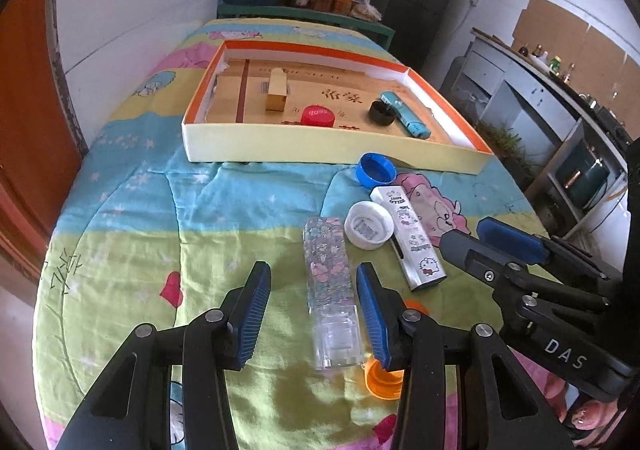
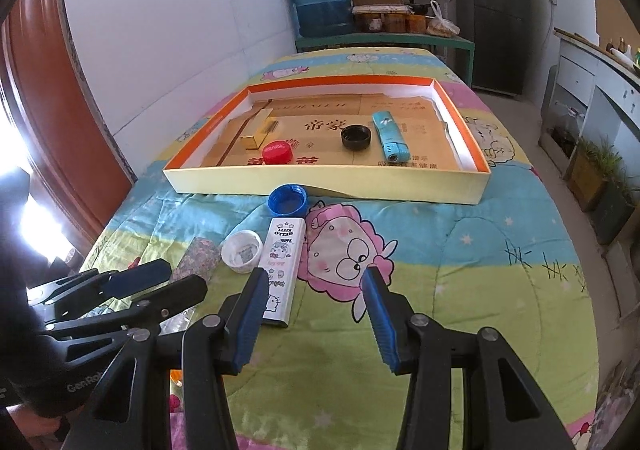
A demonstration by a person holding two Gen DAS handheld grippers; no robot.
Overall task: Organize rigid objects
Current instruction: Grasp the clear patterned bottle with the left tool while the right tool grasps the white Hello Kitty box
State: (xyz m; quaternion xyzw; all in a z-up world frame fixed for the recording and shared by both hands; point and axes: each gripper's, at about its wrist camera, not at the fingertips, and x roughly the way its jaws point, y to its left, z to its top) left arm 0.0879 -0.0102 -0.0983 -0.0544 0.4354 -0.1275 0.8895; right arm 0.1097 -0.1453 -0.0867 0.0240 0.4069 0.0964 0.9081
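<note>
Cartoon quilt spread under a shallow tray holding gold box, teal lighter, red cap and black cap, left gripper open astride floral lighter, right gripper open, empty, beside white lighter, white cap, blue cap and orange cap loose nearby

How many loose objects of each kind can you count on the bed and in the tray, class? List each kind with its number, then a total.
Bottle caps: 5 (red cap, black cap, blue cap, white cap, orange cap)
Lighters: 3 (blue lighter, floral lighter, white cartoon lighter)
Small boxes: 1 (gold box)
Total: 9
</note>
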